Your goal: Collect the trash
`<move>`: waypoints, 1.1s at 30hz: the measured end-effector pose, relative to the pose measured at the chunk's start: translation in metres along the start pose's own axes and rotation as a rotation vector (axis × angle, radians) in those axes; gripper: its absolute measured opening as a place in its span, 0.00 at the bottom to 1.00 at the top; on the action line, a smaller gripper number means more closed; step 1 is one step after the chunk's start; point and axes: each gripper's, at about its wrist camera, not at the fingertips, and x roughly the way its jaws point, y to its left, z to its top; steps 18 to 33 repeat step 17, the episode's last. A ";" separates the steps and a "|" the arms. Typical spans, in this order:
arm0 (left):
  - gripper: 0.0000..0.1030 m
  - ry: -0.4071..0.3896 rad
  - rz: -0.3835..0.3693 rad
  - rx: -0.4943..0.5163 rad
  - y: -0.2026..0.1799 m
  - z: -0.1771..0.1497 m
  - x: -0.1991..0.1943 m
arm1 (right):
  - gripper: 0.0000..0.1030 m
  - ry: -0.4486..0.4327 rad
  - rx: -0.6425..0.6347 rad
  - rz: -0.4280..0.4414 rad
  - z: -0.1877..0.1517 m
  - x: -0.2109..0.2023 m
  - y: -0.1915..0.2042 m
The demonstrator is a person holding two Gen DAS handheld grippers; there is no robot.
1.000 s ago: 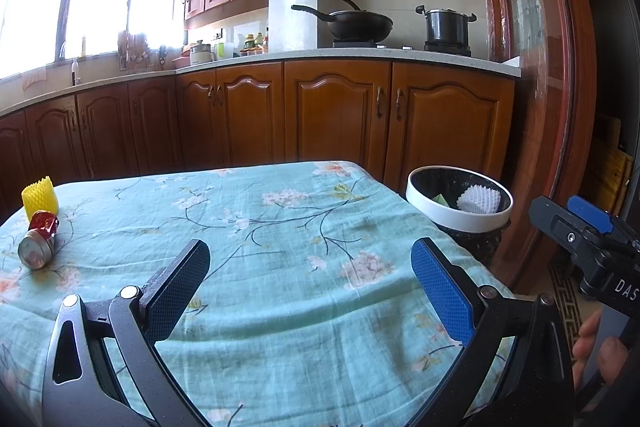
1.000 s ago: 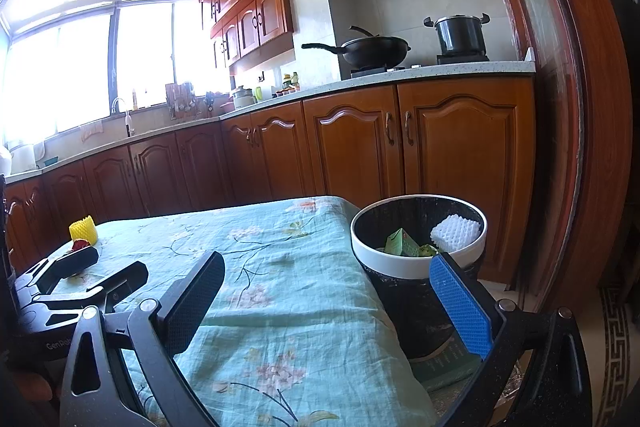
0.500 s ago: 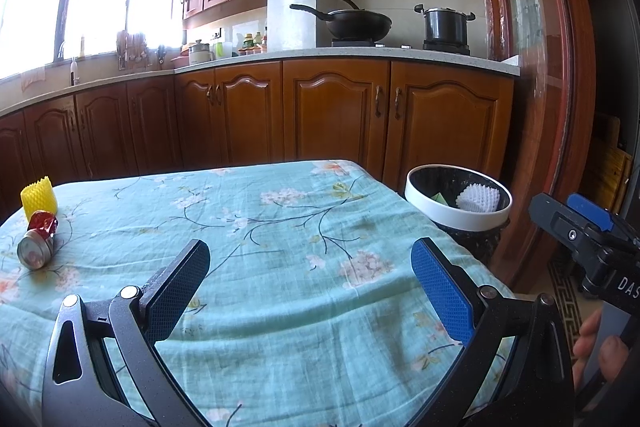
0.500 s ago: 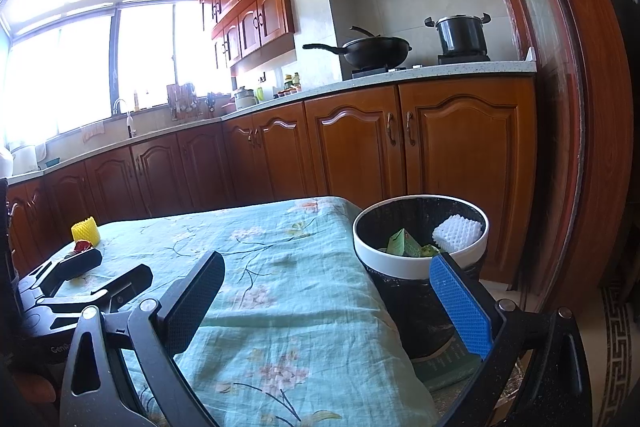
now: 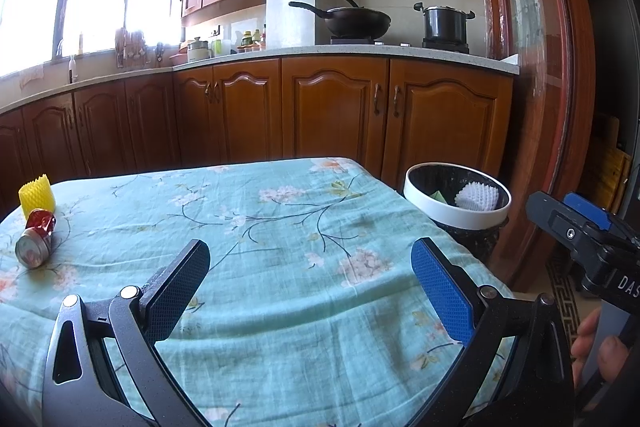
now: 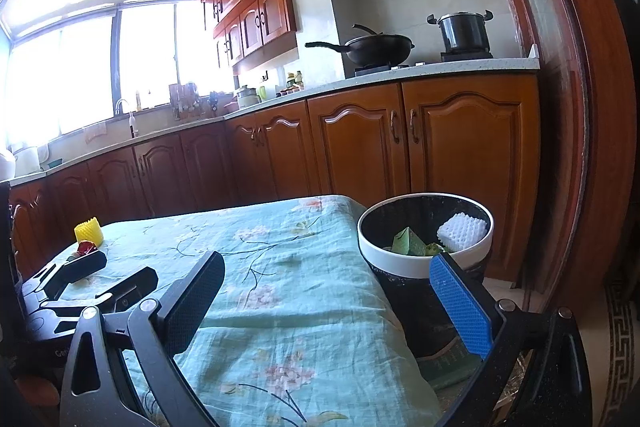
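Note:
A crushed red can lies on the floral tablecloth at the far left, next to a yellow foam net. Both also show in the right wrist view, the can and the net. A black trash bin with a white rim stands off the table's right edge; it holds a white foam net and green packaging. My left gripper is open and empty over the table's near side. My right gripper is open and empty near the bin.
Wooden kitchen cabinets run behind the table, with a wok and a pot on the stove. A wooden door frame stands right of the bin. The right gripper's body shows at the left wrist view's right edge.
Almost nothing has changed; both grippers stay open with only a slight drift of the views.

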 end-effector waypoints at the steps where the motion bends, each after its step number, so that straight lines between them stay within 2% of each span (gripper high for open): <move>1: 1.00 0.002 -0.001 -0.002 0.000 0.000 0.000 | 1.00 0.002 0.001 0.001 0.000 0.001 0.000; 17: 1.00 0.057 -0.008 -0.039 0.017 0.004 0.015 | 1.00 0.075 0.007 0.023 0.000 0.027 0.004; 33: 1.00 0.057 -0.008 -0.039 0.017 0.004 0.015 | 1.00 0.075 0.007 0.023 0.000 0.027 0.004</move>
